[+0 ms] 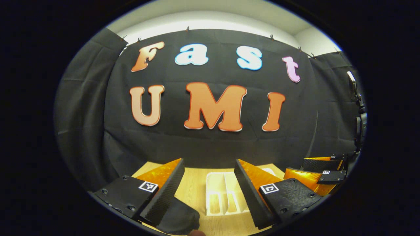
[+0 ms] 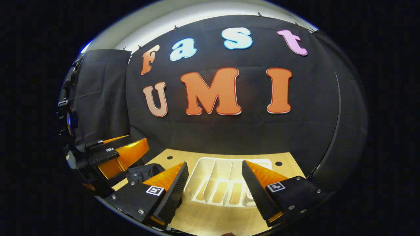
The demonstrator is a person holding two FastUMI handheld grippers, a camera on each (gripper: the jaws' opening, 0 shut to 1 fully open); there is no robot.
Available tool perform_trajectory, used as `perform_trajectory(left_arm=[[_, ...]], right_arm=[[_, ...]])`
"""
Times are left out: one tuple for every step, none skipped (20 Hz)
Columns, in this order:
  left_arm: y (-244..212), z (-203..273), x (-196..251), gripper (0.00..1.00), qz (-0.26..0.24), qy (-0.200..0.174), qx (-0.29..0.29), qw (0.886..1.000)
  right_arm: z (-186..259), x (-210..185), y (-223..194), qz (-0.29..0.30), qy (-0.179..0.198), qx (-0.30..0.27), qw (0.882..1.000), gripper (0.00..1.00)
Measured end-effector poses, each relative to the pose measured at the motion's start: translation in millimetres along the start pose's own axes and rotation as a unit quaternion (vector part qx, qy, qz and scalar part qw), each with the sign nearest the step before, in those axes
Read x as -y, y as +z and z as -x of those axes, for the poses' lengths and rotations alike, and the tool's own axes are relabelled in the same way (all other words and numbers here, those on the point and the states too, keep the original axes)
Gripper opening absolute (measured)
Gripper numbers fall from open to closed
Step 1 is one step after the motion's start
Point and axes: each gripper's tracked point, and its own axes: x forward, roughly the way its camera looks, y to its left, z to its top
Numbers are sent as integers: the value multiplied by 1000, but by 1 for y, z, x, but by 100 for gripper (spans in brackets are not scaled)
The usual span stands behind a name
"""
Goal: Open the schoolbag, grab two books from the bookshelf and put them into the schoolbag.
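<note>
A white slotted bookshelf rack (image 1: pixel 223 196) lies on the wooden table (image 1: pixel 193 186), straight ahead between the fingers of my left gripper (image 1: pixel 209 160), which is open and holds nothing. A dark schoolbag (image 1: pixel 180 216) sits low by its left finger. Farther right is my right gripper (image 1: pixel 295 165). In the right gripper view the same rack (image 2: pixel 226 183) lies ahead of my right gripper (image 2: pixel 215 163), also open and holding nothing. The black schoolbag (image 2: pixel 144 172) is left of it, with my left gripper (image 2: pixel 139 141) above the bag. I see no books in the rack's slots.
Black cloth walls close off the table's far edge and both sides. A dark stand with gear is at the booth's side (image 1: pixel 359 111) (image 2: pixel 65 111). Two small round holes (image 2: pixel 278 163) mark the tabletop near its far edge.
</note>
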Motion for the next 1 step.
perform_trajectory(left_arm=[[5, 0, 0, 98, -5, 0, 15, 1000]], right_arm=[[0, -1, 4, 8, 0, 11, 1000, 98]])
